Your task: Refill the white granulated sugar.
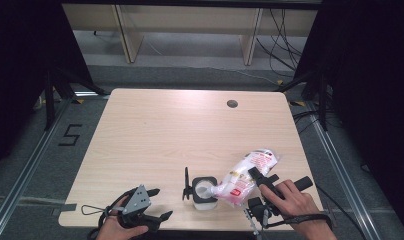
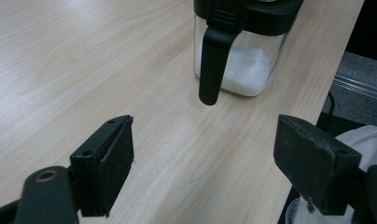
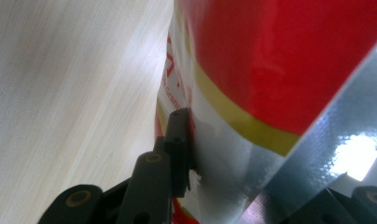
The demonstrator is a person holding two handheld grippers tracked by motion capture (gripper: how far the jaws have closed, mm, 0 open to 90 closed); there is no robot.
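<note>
High view: your left gripper point(image 1: 157, 204) sits at the near edge, jaws wide apart and empty. Your right gripper point(image 1: 262, 186), near right, clamps one bag point(image 1: 247, 175), tilted with its mouth over one jar point(image 1: 204, 192) by the near edge. Beyond them the table point(image 1: 180, 130) lies bare to its far edge.

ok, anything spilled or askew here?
No spill that shows. The bag is tipped on purpose in the right gripper, mouth at the open jar near the table front edge. Left gripper is open, idle.
</note>
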